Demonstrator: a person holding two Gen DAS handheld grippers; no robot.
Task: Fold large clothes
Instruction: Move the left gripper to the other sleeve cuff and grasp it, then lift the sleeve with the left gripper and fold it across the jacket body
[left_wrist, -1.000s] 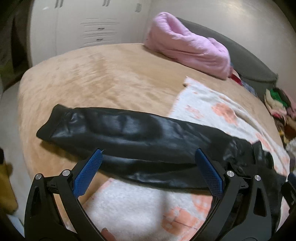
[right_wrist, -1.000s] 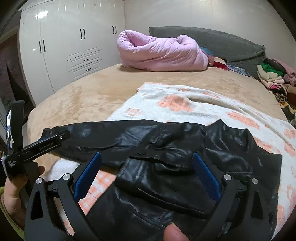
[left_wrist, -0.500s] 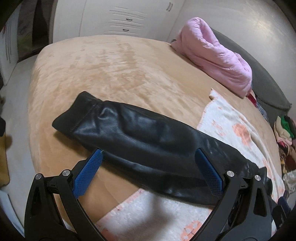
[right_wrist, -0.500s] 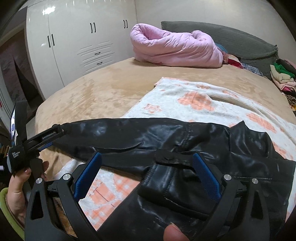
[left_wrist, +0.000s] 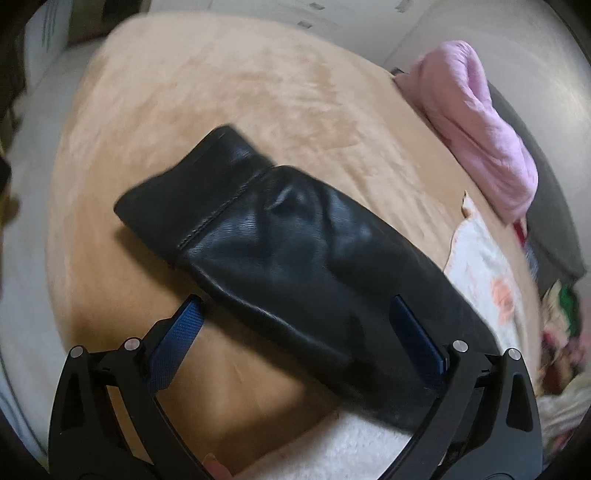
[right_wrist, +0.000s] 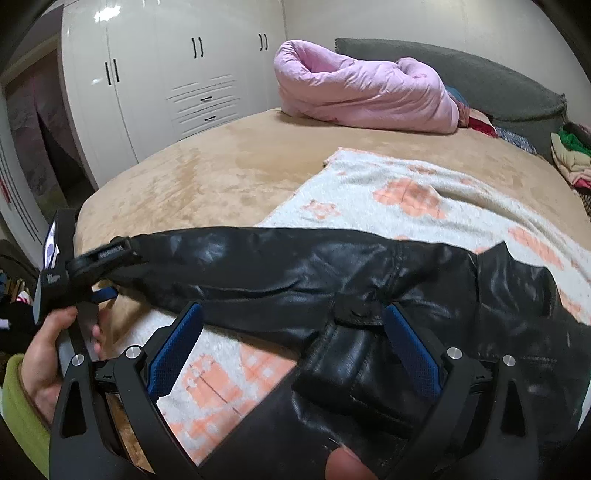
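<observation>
Left wrist view: left gripper (left_wrist: 295, 325) spread wide, blue pads (left_wrist: 177, 336) apart, holding nothing. Hovering above the sleeve (left_wrist: 280, 254) of the black jacket, near its cuff (left_wrist: 192, 184). Sleeve stretched flat and diagonal across the tan bedspread (left_wrist: 229, 92), cuff end pointing up and left, far end running down and right onto the white blanket (left_wrist: 484, 266). Whether the pads touch the leather cannot be told. Pink duvet (left_wrist: 476, 129) bundled at upper right. View somewhat blurred.

Right wrist view: right gripper (right_wrist: 291, 347) likewise spread wide, gripping nothing, poised over the jacket (right_wrist: 369, 321) near the shoulder. Jacket body crumpled on the blanket (right_wrist: 424, 192) with orange patches, sleeve (right_wrist: 236, 262) reaching left toward the bed's edge. Left gripper (right_wrist: 99, 269) at the cuff end, held in the left hand (right_wrist: 48, 354); from here, contact with the sleeve not clear. Duvet (right_wrist: 354, 92) rolled against the grey headboard (right_wrist: 498, 85). White wardrobe (right_wrist: 166, 81) at left, piled clothes (right_wrist: 572, 155) at far right.
</observation>
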